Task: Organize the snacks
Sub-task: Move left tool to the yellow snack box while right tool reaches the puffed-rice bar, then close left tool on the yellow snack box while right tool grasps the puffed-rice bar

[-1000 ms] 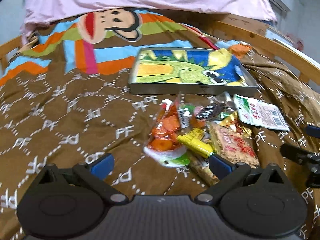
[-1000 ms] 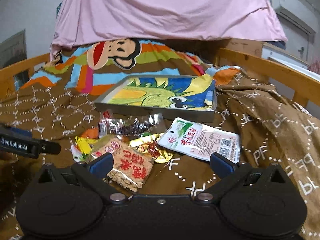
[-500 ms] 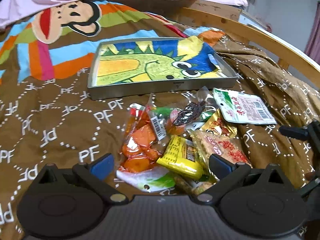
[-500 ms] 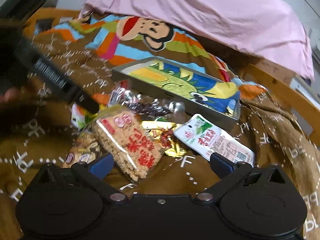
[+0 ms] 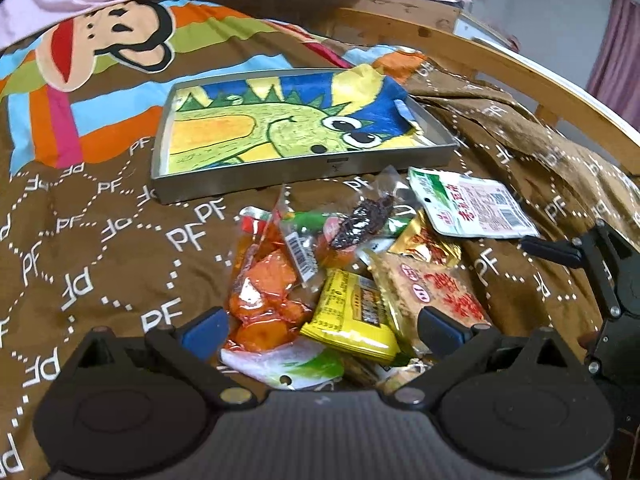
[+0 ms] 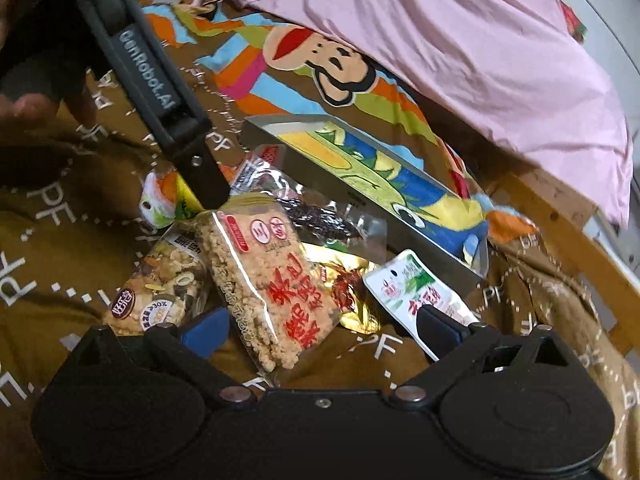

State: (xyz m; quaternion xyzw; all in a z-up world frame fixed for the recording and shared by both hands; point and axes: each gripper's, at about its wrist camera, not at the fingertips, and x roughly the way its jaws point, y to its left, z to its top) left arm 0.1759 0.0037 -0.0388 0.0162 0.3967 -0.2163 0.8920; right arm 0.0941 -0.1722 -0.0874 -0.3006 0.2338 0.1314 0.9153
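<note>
A pile of snack packets lies on the brown blanket before a metal tray (image 5: 304,168) lined with a dinosaur picture. My left gripper (image 5: 320,326) is open, its fingers astride the orange snack bag (image 5: 264,292) and the yellow packet (image 5: 352,316). My right gripper (image 6: 320,328) is open over the rice cracker packet (image 6: 276,284), which also shows in the left wrist view (image 5: 440,292). A white-green packet (image 6: 416,292), a gold packet (image 6: 348,284), a dark clear-wrapped snack (image 6: 316,216) and a nut mix bag (image 6: 168,284) lie around it. The tray also shows in the right wrist view (image 6: 360,196).
A wooden bed rail (image 5: 520,76) curves along the right. A pink sheet (image 6: 460,40) lies behind the tray. The left gripper's body (image 6: 160,92) crosses the right wrist view's upper left. The right gripper's body (image 5: 608,280) sits at the left view's right edge.
Both grippers have moved forward and down onto the snack pile. The right wrist view has tilted and swung left, bringing the rice cracker packet between its fingers.
</note>
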